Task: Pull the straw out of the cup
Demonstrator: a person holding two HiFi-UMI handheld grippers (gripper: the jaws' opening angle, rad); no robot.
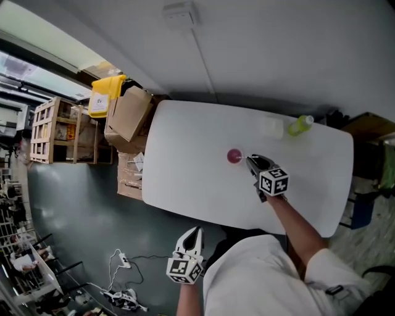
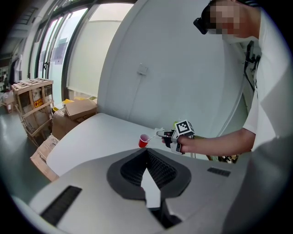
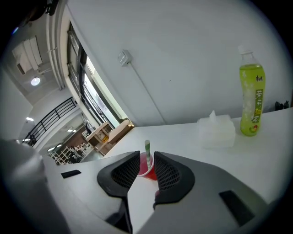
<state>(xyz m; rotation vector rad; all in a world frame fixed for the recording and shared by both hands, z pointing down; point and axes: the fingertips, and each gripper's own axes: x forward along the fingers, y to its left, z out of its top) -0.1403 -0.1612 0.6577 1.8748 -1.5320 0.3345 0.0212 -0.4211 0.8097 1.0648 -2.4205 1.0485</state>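
Red cup (image 3: 145, 168), green-and-white striped straw (image 3: 147, 151)

I take the white table (image 1: 185, 185) as my landmark. Behind its far edge runs a plain grey wall (image 1: 278, 55) bearing a small box (image 1: 179, 11). Off its left end stand cardboard boxes (image 1: 129, 114), a yellow container (image 1: 106, 94) and a wooden crate (image 1: 52, 129). Beyond them, tall windows (image 2: 78, 59) give daylight. On its near side a power strip (image 1: 123, 260) lies on the dark floor (image 1: 80, 203).

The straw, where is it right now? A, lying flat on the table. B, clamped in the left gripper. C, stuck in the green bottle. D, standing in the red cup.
D: the striped straw stands upright in the red cup on the table.
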